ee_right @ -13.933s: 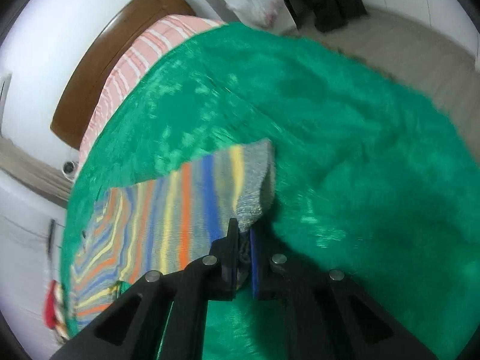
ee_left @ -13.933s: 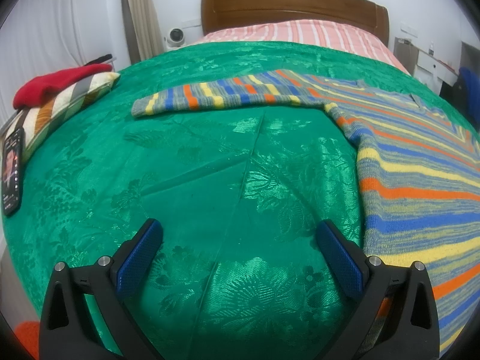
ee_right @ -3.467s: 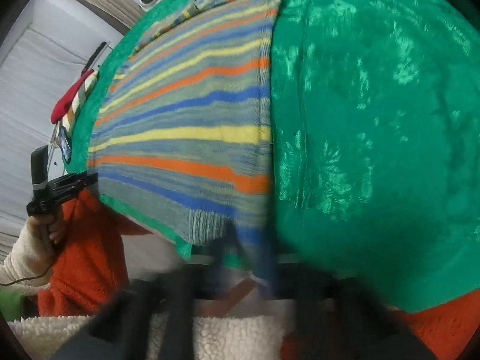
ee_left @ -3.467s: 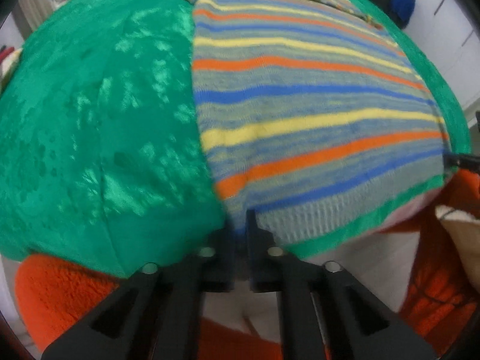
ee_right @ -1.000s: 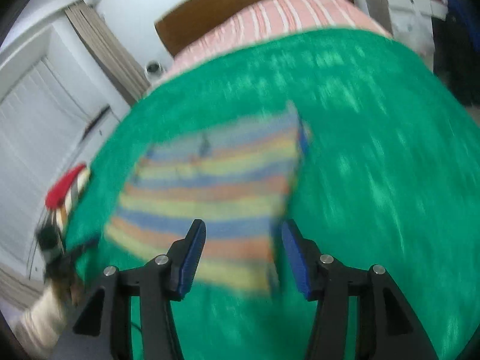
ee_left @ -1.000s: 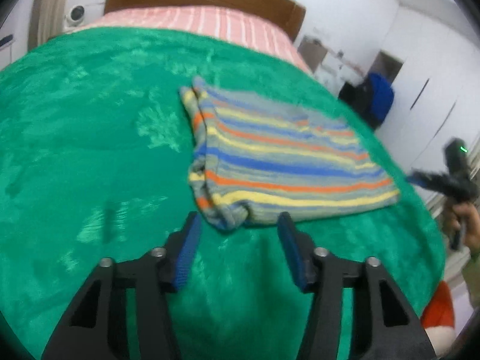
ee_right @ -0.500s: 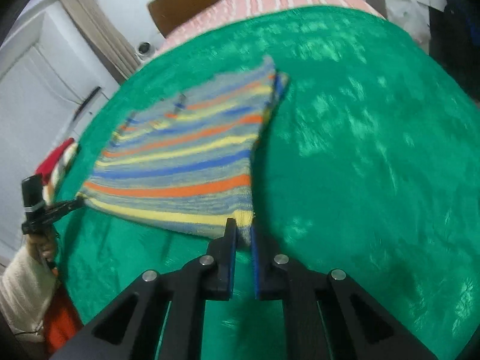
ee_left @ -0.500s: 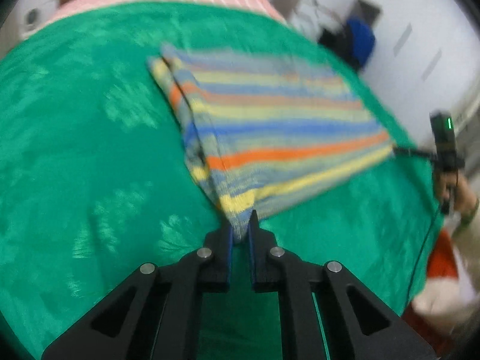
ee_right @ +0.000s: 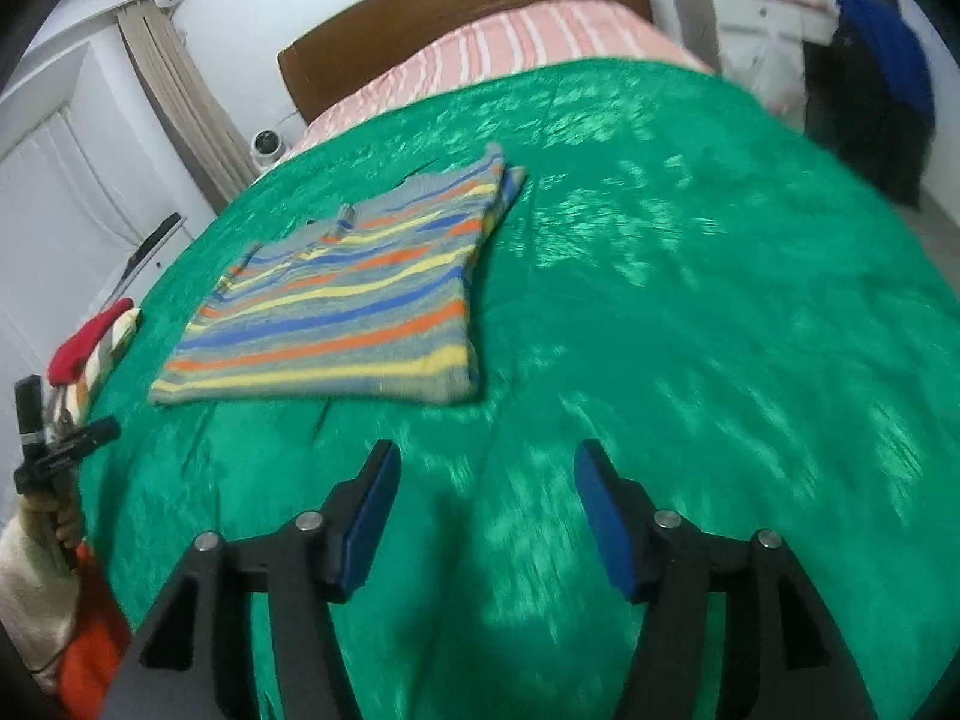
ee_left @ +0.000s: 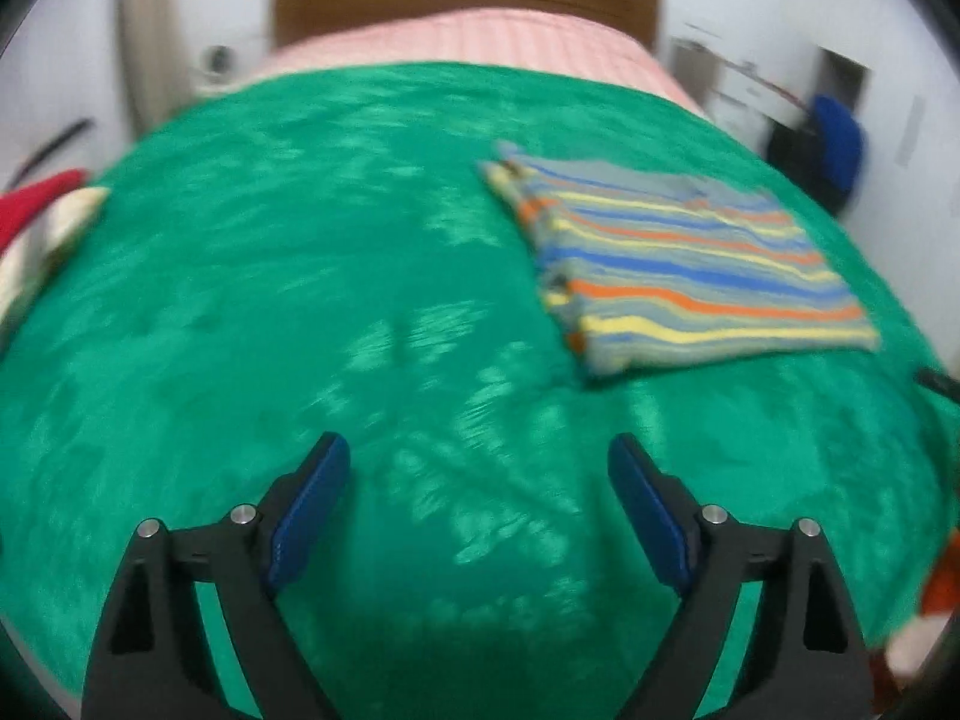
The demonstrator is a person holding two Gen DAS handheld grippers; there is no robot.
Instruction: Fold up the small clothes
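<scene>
A striped knit sweater (ee_left: 678,276) in grey, blue, orange and yellow lies folded flat on the green bedspread (ee_left: 300,300). In the right wrist view the sweater (ee_right: 348,306) lies ahead and to the left. My left gripper (ee_left: 477,474) is open and empty, over bare bedspread, short of the sweater and to its left. My right gripper (ee_right: 486,480) is open and empty, just short of the sweater's near right corner. The left gripper also shows at the far left of the right wrist view (ee_right: 66,444).
A wooden headboard (ee_right: 456,18) and pink striped sheet (ee_right: 510,54) are at the far end of the bed. A red and striped cloth pile (ee_right: 96,342) lies at the left edge. Dark and blue clothes (ee_right: 882,60) hang at the right wall.
Both grippers were shut on the sweater's near corners half a second ago. They have let go, opened wide and pulled back. The sweater now lies flat on the bedspread.
</scene>
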